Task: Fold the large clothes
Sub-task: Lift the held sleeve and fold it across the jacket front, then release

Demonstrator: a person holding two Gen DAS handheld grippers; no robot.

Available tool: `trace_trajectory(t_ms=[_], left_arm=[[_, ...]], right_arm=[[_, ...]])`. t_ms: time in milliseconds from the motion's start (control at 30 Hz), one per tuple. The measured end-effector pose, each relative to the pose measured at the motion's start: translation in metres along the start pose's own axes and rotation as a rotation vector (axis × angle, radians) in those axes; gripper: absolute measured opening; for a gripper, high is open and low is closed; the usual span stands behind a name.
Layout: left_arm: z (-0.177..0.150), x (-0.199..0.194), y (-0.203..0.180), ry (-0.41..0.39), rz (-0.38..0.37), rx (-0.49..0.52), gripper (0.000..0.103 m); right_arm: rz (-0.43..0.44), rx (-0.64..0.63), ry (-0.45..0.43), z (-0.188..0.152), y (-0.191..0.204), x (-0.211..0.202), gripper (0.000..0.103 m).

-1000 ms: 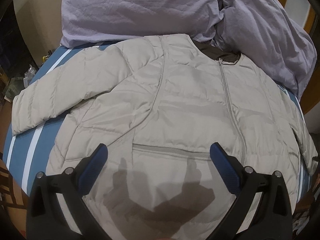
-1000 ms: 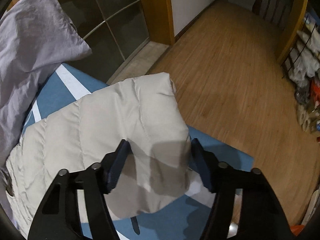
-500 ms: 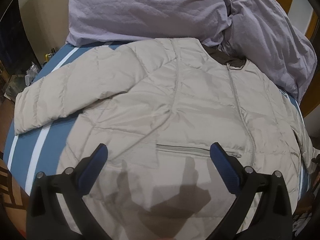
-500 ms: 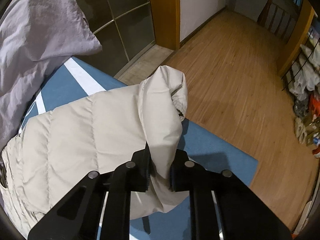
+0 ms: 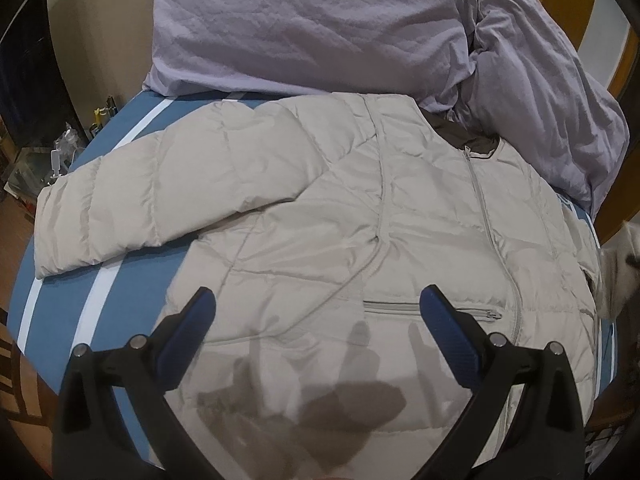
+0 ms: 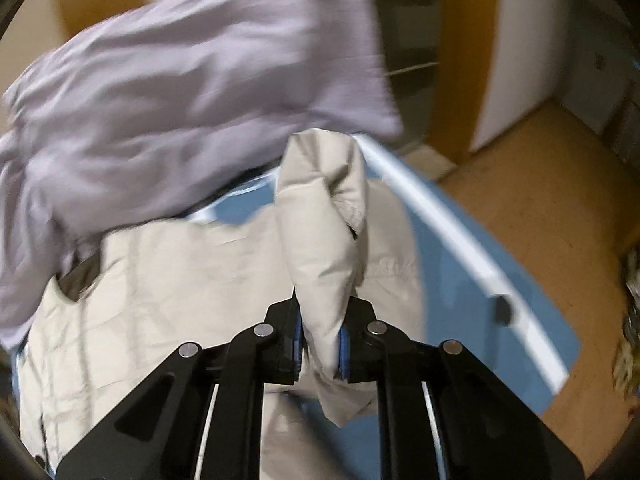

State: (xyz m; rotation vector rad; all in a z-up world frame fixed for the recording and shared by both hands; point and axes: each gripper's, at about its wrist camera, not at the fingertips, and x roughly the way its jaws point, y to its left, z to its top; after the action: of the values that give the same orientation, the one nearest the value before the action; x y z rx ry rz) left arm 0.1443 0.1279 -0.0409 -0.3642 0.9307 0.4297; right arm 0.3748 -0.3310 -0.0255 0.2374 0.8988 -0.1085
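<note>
Lying flat on a bed (image 5: pixel 72 312) with a blue sheet and white stripes is a beige puffer jacket (image 5: pixel 360 216), front up, zipper closed. Going left to right in the left wrist view: one sleeve (image 5: pixel 120 208) stretches out toward the left edge of the bed, then the jacket body with a zipped chest pocket (image 5: pixel 432 309), then the centre zipper, then the dark collar (image 5: pixel 468 136) near the top right. A crumpled lilac duvet (image 5: pixel 320 28) is piled behind the jacket, touching its collar end. The left tool (image 5: pixel 316 316) hovers over the lower hem, fingers wide apart, nothing between them; its shadow falls on the fabric.

Right wrist view, blurred: the duvet fills the upper left, the jacket body sits lower left, and the right tool (image 6: pixel 320 340) is clamped on the cuff end of the other sleeve (image 6: pixel 324 240), which is lifted off the bed and stands up bunched between the blue pads. Its jaws have just been closing, the sleeve between them. Wooden floor (image 6: pixel 552 216) on the right, beyond the bed edge.
</note>
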Motion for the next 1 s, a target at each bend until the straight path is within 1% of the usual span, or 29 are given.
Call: trace_trajectory(t_ms=[200,433,533,667,833,967,1000], left_arm=[[0.0,-0.003,0.021,-0.007,0.012,-0.027,0.101],[-0.001,-0.007,0.051,-0.014,0.036,-0.07,0.101],[-0.001,-0.008,0.062,-0.019,0.048,-0.083,0.101],[-0.002,-0.009,0.073,-0.02,0.062,-0.101,0.101],[-0.002,-0.008,0.083,-0.017,0.072,-0.115,0.101],[0.001,-0.006,0.087,-0.015,0.074,-0.114,0.101],[0.001,-0.006,0.087,-0.016,0.075,-0.114,0.101]], right_arm=[[0.119,-0.14,0.088,-0.021,0.104,0.016,0.014],[0.264,-0.311,0.186,-0.068,0.203,0.017,0.014],[0.305,-0.362,0.216,-0.085,0.235,0.015,0.014],[0.331,-0.399,0.233,-0.097,0.265,0.015,0.014],[0.352,-0.396,0.26,-0.105,0.284,0.02,0.015],[0.324,-0.426,0.31,-0.12,0.29,0.037,0.02],[0.327,-0.433,0.305,-0.121,0.29,0.035,0.024]])
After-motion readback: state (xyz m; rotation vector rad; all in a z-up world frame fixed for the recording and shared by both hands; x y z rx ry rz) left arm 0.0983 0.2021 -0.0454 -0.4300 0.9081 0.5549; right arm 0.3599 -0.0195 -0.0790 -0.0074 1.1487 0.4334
